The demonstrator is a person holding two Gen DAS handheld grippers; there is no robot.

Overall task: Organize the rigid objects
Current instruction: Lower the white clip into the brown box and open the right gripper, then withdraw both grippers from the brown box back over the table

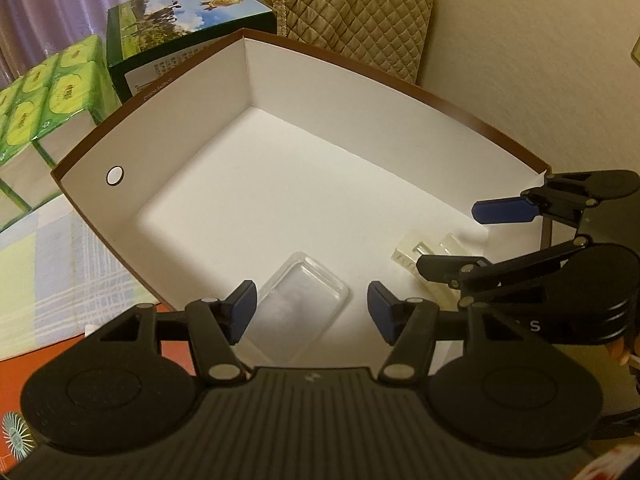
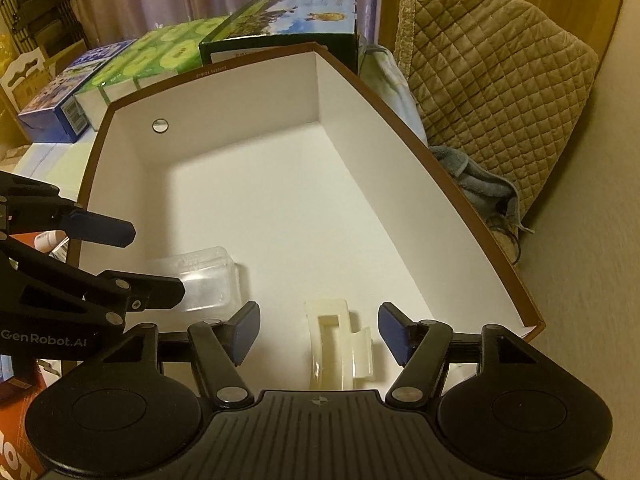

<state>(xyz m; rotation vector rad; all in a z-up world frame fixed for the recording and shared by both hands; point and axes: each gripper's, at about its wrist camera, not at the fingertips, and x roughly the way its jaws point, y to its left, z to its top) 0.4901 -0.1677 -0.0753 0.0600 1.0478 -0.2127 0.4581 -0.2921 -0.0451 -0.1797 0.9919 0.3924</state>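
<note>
A large white box with a brown rim [image 1: 320, 80] [image 2: 240, 96] fills both views. On its floor near the front lies a clear plastic case [image 1: 298, 312] [image 2: 208, 280]. My left gripper [image 1: 312, 308] [image 2: 148, 260] hangs over the case, open, its blue pads well clear of the sides. To the right of the case lies a cream hair clip [image 2: 340, 344] [image 1: 416, 252]. My right gripper [image 2: 320, 322] [image 1: 452, 236] stands open around the clip, with a gap on each side.
Behind the box stand a dark green carton with a cow picture [image 1: 184, 24], green tissue packs [image 1: 40, 92] and a blue box [image 2: 60, 92]. A quilted tan cover [image 2: 492, 80] and a grey-blue cloth [image 2: 476, 184] lie to the right. Checked cloth [image 1: 40, 260] lies at the left.
</note>
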